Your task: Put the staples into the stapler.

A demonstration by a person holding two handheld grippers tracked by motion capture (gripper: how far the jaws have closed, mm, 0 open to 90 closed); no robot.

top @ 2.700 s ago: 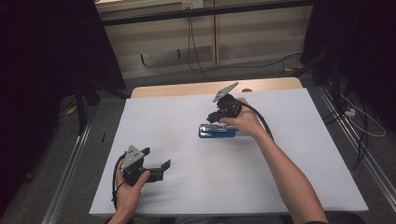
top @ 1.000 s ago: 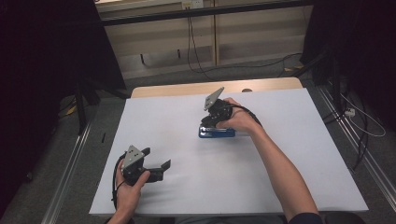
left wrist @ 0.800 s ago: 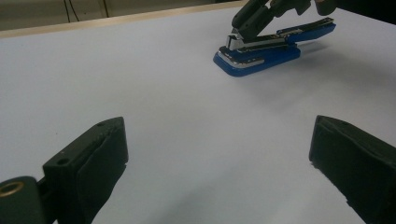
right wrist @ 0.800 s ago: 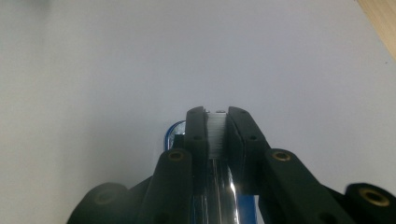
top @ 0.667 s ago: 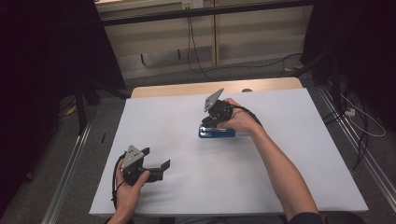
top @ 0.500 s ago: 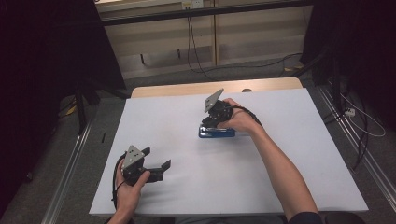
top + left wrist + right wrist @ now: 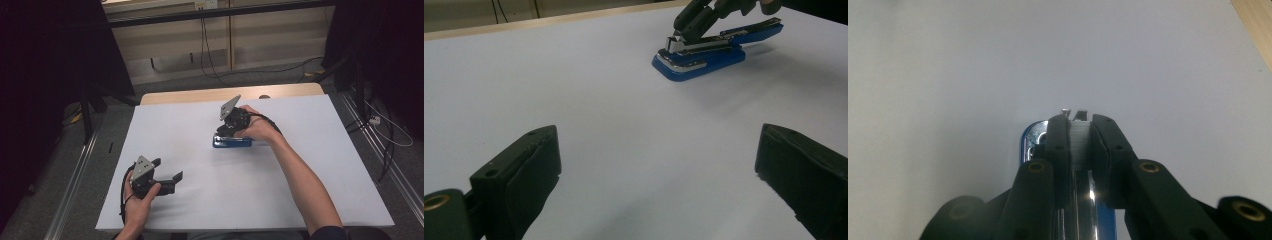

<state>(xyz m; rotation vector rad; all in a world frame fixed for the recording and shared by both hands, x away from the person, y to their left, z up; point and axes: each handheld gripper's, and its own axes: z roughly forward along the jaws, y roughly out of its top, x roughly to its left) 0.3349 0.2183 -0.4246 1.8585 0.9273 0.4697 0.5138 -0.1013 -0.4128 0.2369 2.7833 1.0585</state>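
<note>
- The stapler [image 7: 232, 142] is being worked on near the middle of the white table [image 7: 320, 165], a blue body with a chromed metal rail, lying flat on its base.
- In the left gripper view the stapler [image 7: 704, 50] is being seen with its top arm hinged up and back, so the open magazine is being exposed.
- The right gripper [image 7: 228, 131] is being held down over the front end of the rail, tilted steeply.
- In the right gripper view its jaws are being kept narrow, pressed on a thin whitish strip [image 7: 1079, 145] at the magazine; it is being taken for a strip of staples, though that cannot be told for sure.
- The left gripper [image 7: 167, 176] is being rested well apart, near the table's near-left corner, jaws standing wide with nothing between them.
- Handling is being judged as follows: the stapler is stiff and fairly heavy for its size, with slick plastic and chrome that may slide on the smooth table.
- The hinged arm is being expected to swing or snap shut if knocked.
- The strip is being reckoned light and brittle, likely to break apart if squeezed hard or bent.
- The best hold on the stapler is being judged across the flat blue sides of the base, not on the chrome.
</note>
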